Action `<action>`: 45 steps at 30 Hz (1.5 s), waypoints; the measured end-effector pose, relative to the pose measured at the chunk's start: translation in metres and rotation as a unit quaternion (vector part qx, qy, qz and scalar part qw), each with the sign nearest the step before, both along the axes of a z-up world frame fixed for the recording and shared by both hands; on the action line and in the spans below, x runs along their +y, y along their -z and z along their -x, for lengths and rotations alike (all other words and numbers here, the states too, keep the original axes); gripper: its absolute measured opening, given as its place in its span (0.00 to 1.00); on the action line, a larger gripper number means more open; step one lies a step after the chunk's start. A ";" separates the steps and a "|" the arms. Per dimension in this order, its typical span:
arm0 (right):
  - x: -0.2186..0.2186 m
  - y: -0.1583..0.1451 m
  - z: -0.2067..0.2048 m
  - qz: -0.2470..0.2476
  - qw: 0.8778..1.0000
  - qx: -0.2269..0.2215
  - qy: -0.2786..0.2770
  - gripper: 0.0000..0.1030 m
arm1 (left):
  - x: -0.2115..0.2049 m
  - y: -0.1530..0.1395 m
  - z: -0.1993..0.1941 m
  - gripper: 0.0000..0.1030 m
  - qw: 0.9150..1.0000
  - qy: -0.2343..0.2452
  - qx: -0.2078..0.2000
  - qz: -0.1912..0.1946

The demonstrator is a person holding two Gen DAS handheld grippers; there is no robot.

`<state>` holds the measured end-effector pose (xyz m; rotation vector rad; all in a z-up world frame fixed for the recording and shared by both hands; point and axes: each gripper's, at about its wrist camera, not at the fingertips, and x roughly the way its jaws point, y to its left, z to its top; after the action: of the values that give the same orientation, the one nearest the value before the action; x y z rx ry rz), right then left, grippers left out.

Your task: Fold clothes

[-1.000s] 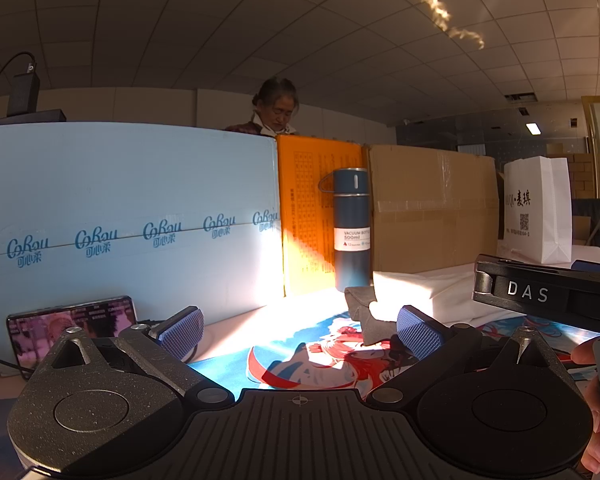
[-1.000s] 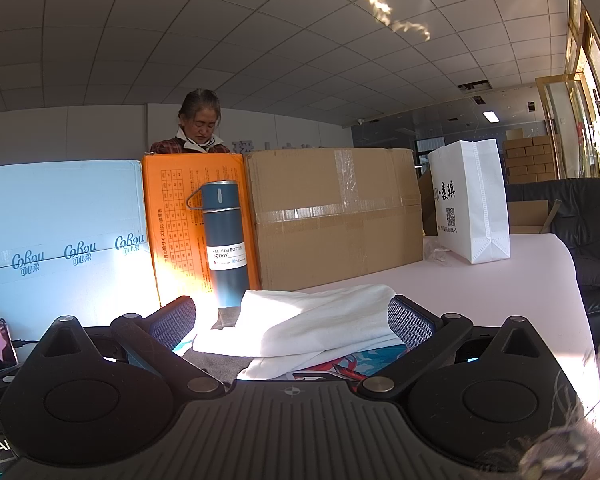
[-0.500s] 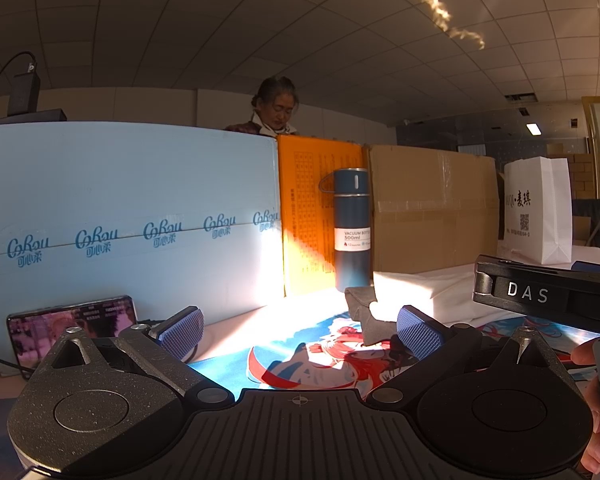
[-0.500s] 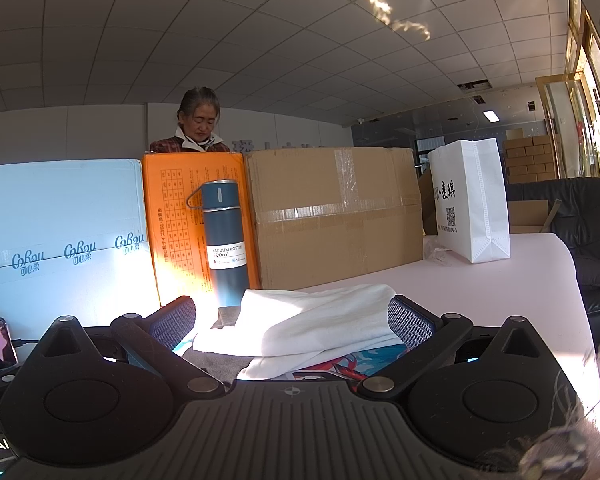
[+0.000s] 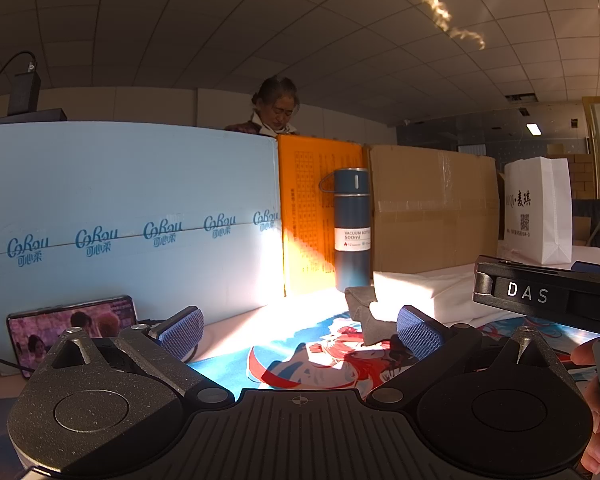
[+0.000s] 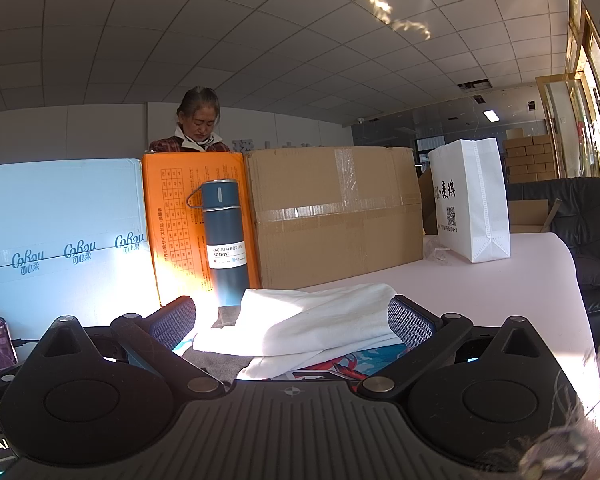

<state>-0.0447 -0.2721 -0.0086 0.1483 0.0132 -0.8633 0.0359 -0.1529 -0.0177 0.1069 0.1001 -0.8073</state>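
A white garment (image 6: 312, 324) lies bunched on the table, on top of a grey cloth (image 6: 224, 316) and a mat printed in blue and red (image 5: 300, 356). In the left wrist view the white garment (image 5: 420, 292) and the grey cloth (image 5: 364, 308) sit ahead and to the right. My left gripper (image 5: 300, 332) is open and empty, low over the printed mat. My right gripper (image 6: 292, 320) is open and empty, just in front of the white garment. The right gripper's body (image 5: 540, 292) shows at the right of the left wrist view.
A blue vacuum bottle (image 6: 224, 240) stands behind the clothes. Behind it stand a light blue box (image 5: 120, 220), an orange box (image 5: 312, 208) and a cardboard box (image 6: 332, 212). A white paper bag (image 6: 472, 200) stands at the right, a phone (image 5: 72, 324) at the left. A person (image 6: 198, 120) sits behind the boxes.
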 end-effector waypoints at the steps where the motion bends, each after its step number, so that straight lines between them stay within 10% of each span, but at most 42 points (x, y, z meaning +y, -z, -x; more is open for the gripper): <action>1: 0.000 0.000 0.000 0.000 1.000 0.000 0.000 1.00 | 0.000 0.000 0.000 1.00 1.000 0.000 0.000 0.000; 45: 0.000 0.000 0.001 0.004 1.000 -0.002 0.001 1.00 | 0.016 -0.004 -0.009 1.00 0.996 -0.065 -0.033 0.058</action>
<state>-0.0455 -0.2719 -0.0081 0.1432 0.0066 -0.8644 0.0454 -0.1367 -0.0140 0.0175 -0.0013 -0.6765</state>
